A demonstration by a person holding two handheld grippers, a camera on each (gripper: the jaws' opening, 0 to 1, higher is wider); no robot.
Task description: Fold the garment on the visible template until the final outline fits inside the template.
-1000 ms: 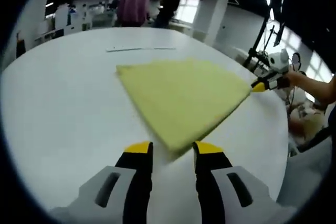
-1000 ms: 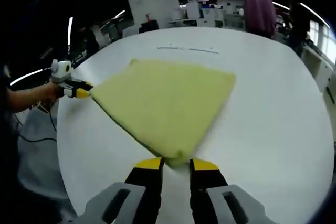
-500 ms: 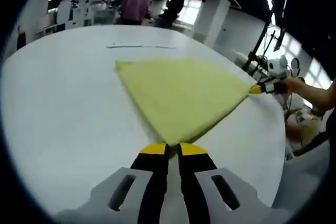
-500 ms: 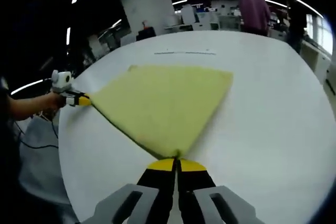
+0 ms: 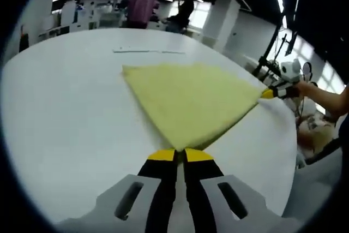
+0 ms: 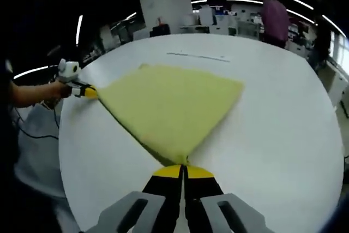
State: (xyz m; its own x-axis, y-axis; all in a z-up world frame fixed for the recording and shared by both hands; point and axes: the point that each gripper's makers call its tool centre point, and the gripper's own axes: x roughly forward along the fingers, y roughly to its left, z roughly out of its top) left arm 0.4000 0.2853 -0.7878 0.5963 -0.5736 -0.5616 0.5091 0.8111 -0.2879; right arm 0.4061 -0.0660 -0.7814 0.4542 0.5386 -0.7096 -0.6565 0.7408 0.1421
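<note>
Yellow garment (image 5: 192, 105) lies spread flat on a white table (image 5: 65, 118), folded into a rough 4-sided shape with a corner pointing at each camera. In the left gripper view, the left gripper (image 5: 180, 154) rises from the bottom with its 2 yellow-tipped black jaws pressed together on the nearest corner of the cloth, so the fabric fans out straight ahead of the jaw tips. Off to the right of those jaws, at the far right corner of the cloth, the right gripper (image 5: 268, 93) shows small, its yellow tip at that corner, with a hand (image 5: 303, 86) behind it.

In the right gripper view, the right gripper (image 6: 183, 170) comes up from the bottom, its 2 jaws likewise closed on the near corner of the garment (image 6: 172, 105), which widens away ahead of the tips. To the left of these jaws, the left gripper (image 6: 90, 92) meets the cloth's far left corner, held by a hand (image 6: 59, 88).

Beyond the garment, ahead of the jaws in both views, a thin dark line (image 5: 147, 51) is marked on the table. Past the far table edge stands a person in a pink top (image 5: 141, 5)
</note>
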